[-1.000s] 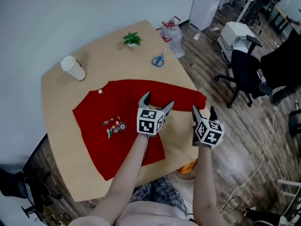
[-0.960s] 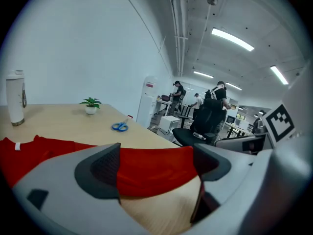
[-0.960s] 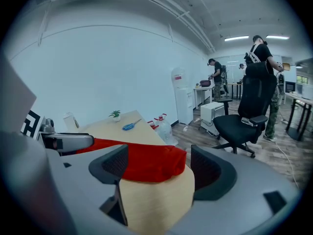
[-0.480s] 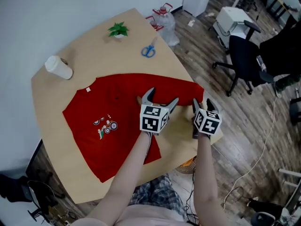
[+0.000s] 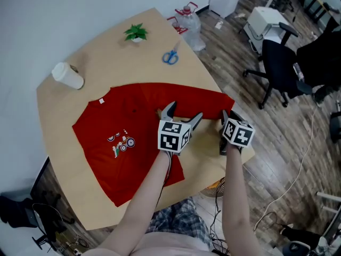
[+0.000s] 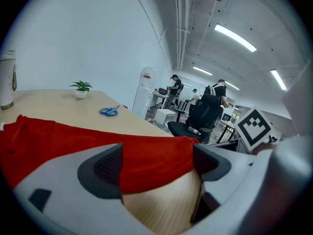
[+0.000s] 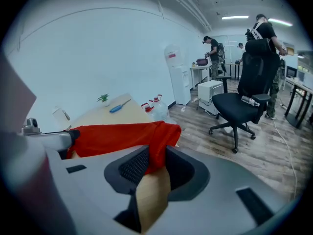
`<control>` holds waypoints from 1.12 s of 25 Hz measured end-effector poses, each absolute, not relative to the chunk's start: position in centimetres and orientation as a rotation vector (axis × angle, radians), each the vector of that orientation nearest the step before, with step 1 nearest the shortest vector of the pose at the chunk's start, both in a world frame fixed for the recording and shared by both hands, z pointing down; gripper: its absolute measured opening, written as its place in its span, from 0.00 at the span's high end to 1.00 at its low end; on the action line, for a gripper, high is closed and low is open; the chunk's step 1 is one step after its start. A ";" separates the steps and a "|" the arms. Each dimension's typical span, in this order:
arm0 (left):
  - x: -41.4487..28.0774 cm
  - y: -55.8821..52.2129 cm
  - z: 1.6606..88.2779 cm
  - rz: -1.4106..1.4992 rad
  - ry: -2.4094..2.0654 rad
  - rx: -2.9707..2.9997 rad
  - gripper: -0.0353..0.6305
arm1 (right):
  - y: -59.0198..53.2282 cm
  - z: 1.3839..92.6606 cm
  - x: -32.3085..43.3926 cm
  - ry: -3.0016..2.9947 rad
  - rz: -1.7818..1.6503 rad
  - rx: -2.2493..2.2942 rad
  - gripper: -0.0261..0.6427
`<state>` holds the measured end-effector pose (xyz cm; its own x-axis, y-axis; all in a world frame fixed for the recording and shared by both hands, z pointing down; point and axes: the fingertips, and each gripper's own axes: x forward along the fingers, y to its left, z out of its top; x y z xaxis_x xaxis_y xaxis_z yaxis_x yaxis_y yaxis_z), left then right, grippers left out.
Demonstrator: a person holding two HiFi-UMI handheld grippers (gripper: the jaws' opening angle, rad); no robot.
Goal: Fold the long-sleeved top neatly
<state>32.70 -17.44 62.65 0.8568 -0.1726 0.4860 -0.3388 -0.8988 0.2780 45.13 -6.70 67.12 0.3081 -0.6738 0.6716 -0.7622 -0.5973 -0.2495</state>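
Office fold gets under way: a person's right gripper (image 5: 228,116) is pinching the cuff end of the sleeve (image 5: 200,97) of a red long-sleeved top (image 5: 122,148). The top is lying spread print side up across the middle of the pale wooden counter (image 5: 106,52), with that sleeve stretching toward the right of the frame. Within the past second both grippers are seen coming down from above the cloth to the level of the counter. The right gripper's jaws have just been closing, and in the right gripper view (image 7: 155,163) the red fabric is sitting caught between the two pads. The left gripper (image 5: 184,112) is standing at the sleeve's lower edge, nearer the body of the garment, with its jaws spread wide. Its own view (image 6: 159,163) is showing red cloth and bare wood in the gap with neither pad pressing, so it is gripping nothing. With the cuff now secured, the first fold is looking ready to begin, probably by carrying the sleeve across the body, though the left gripper is likely still needing to close for a second hold. A paper cup (image 5: 67,75), a small potted plant (image 5: 137,32) and blue scissors (image 5: 169,57) are sitting toward the top of the frame, well apart from the cloth
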 end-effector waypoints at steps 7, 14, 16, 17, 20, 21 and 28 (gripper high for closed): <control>31.3 -18.2 62.4 0.653 -0.430 2.654 0.28 | -7.0 66.5 44.3 -1.365 1.111 2.423 0.89; 28.2 -20.7 59.9 0.605 -0.534 2.641 0.28 | -8.4 61.1 43.3 -1.456 0.961 2.454 0.89; 26.9 -21.3 59.2 0.592 -0.574 2.637 0.28 | -9.2 59.3 42.4 -1.509 0.914 2.439 0.89; 26.2 -21.6 58.8 0.586 -0.594 2.636 0.28 | -9.7 58.4 41.9 -1.537 0.891 2.430 0.89; 23.8 -22.9 57.7 0.569 -0.658 2.630 0.28 | -11.9 55.6 40.2 -1.616 0.813 2.407 0.89; 22.8 -23.5 57.4 0.561 -0.682 2.624 0.28 | -12.7 54.8 39.5 -1.641 0.787 2.395 0.89; 15.7 -26.7 56.0 0.506 -0.849 2.570 0.28 | -17.8 50.5 34.5 -1.805 0.657 2.307 0.89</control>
